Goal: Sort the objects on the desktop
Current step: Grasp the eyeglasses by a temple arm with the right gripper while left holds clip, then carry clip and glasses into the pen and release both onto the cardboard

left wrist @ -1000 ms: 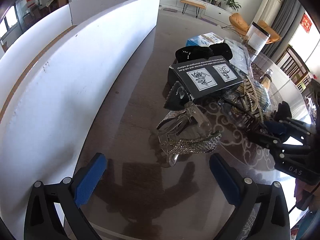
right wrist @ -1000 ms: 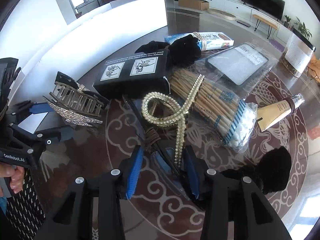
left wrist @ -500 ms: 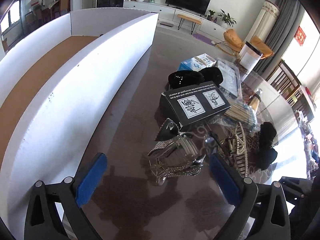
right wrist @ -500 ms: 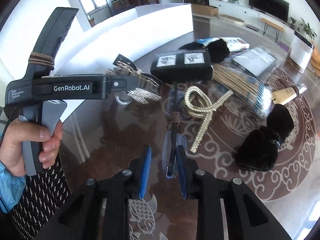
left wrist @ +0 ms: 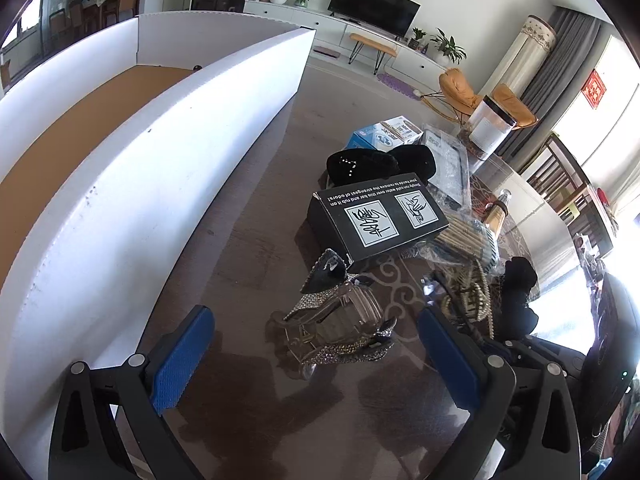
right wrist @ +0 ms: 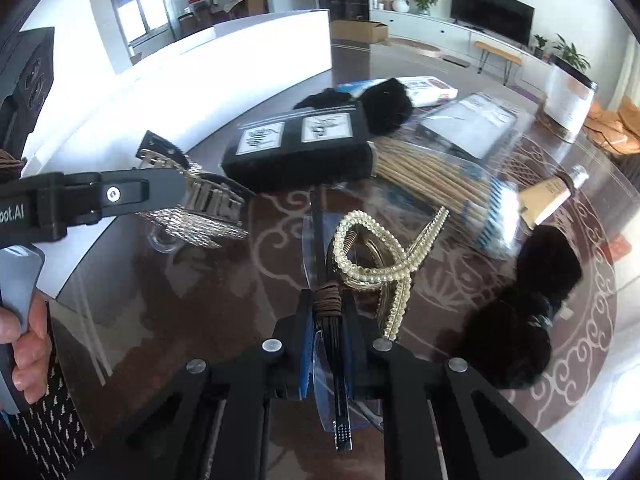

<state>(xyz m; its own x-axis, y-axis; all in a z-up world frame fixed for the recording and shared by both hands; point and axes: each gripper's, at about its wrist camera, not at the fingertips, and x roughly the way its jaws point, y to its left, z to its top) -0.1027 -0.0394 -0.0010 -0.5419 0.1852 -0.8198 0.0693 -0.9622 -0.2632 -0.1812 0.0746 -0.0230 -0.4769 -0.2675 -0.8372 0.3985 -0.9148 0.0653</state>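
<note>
My right gripper (right wrist: 326, 332) is clamped tight on a slim black tool in clear packaging (right wrist: 340, 408), bottom centre of the right view. My left gripper (left wrist: 316, 356) is wide open and empty, with the rhinestone hair claw (left wrist: 340, 332) on the glass table (left wrist: 248, 248) between its fingers.

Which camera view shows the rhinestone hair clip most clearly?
The left wrist view. The rhinestone hair clip lies there unobstructed, between the open left claw's fingers, with its teeth and stones clear. In the right wrist view the clip appears smaller, at the side, and the left claw covers part of it.
</note>
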